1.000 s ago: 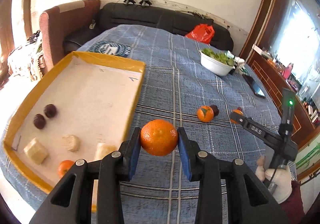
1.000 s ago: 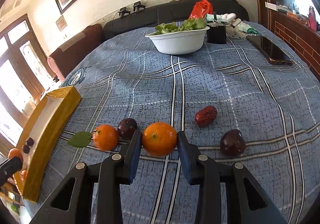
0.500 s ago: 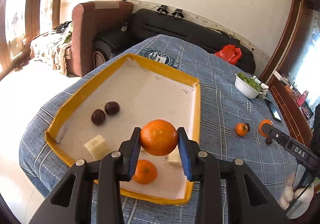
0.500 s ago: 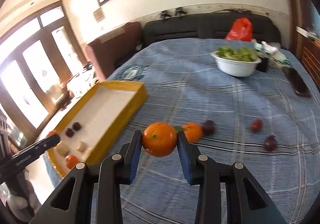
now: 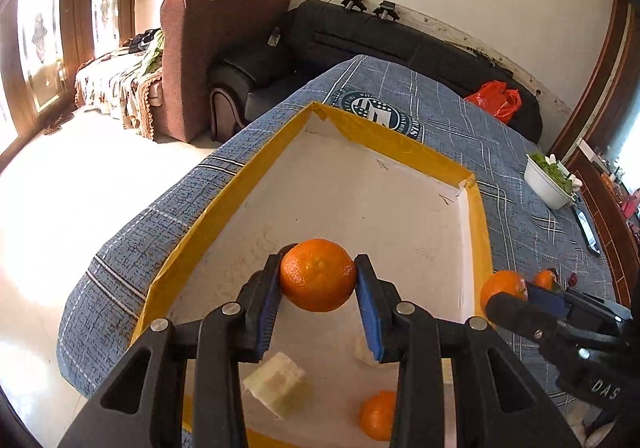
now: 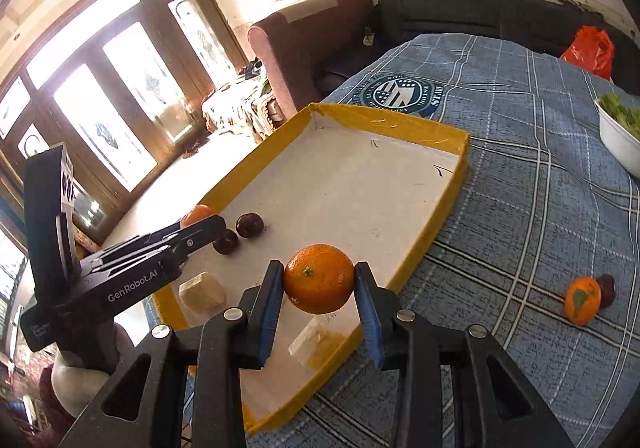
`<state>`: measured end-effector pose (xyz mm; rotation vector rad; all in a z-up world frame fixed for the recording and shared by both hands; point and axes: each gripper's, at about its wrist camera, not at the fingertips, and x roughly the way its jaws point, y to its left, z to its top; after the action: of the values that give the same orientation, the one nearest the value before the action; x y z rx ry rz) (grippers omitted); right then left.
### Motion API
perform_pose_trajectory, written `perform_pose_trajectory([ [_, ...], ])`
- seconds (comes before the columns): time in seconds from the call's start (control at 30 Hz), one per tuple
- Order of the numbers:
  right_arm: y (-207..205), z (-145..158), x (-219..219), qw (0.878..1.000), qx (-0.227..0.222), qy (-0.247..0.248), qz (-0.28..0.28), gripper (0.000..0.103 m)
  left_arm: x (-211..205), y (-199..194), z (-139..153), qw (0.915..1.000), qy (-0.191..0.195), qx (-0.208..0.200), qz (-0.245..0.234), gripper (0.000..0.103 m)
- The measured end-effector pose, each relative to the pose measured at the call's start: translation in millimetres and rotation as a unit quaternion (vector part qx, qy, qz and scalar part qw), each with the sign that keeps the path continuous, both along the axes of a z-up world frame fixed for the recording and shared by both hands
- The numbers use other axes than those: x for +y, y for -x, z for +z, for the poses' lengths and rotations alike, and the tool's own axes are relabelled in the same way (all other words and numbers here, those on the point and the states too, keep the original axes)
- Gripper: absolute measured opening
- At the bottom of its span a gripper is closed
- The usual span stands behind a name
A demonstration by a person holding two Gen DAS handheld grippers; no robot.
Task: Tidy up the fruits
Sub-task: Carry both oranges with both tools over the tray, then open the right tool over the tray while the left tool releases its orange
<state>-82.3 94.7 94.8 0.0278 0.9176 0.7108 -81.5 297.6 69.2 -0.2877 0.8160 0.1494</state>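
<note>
My left gripper (image 5: 317, 290) is shut on an orange (image 5: 317, 275) and holds it above the near half of the yellow-rimmed tray (image 5: 384, 135). My right gripper (image 6: 319, 294) is shut on another orange (image 6: 319, 278), above the tray's near right rim (image 6: 448, 191). In the tray lie two dark plums (image 6: 249, 224), pale cubes (image 5: 276, 382) and one orange (image 5: 377, 415). An orange with a leaf (image 6: 582, 300) and a dark plum (image 6: 607, 288) lie on the blue plaid cloth (image 6: 540, 207).
A white bowl of greens (image 5: 549, 180) and a phone (image 5: 587, 228) stand at the far right. A red bag (image 5: 496, 100) lies by the black sofa (image 5: 400, 39). A brown armchair (image 5: 208, 47) stands at the far left. The table edge drops to the floor on the left.
Both grippers have moved left with their oranges, from over the cloth to over the tray. The right gripper has come close beside the left one.
</note>
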Motion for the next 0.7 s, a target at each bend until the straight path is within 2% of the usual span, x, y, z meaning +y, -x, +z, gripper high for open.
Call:
perform_pose_trajectory([
  [0.13,-11,-15,28,0.999,0.004,0.037,0.013,0.040,10,-14,-9,0.9997,0.017,0.020,0.002,0.035],
  [0.27,-14,-29,47,0.997,-0.004,0.074,0.024,0.040,9,-23,-15,0.9993,0.016,0.032,-0.006,0.035],
  [0.5,-21,-44,58,0.994,0.002,0.100,0.033,0.040,9,-26,-19,0.9990,0.021,0.039,-0.007,0.036],
  [0.57,-21,-47,61,0.994,-0.002,0.106,0.032,0.040,9,-24,-17,0.9992,0.020,0.035,-0.004,0.046],
  [0.7,-18,-48,65,0.992,-0.015,0.116,0.035,0.041,12,-13,-5,0.9997,0.021,0.013,0.003,0.056],
])
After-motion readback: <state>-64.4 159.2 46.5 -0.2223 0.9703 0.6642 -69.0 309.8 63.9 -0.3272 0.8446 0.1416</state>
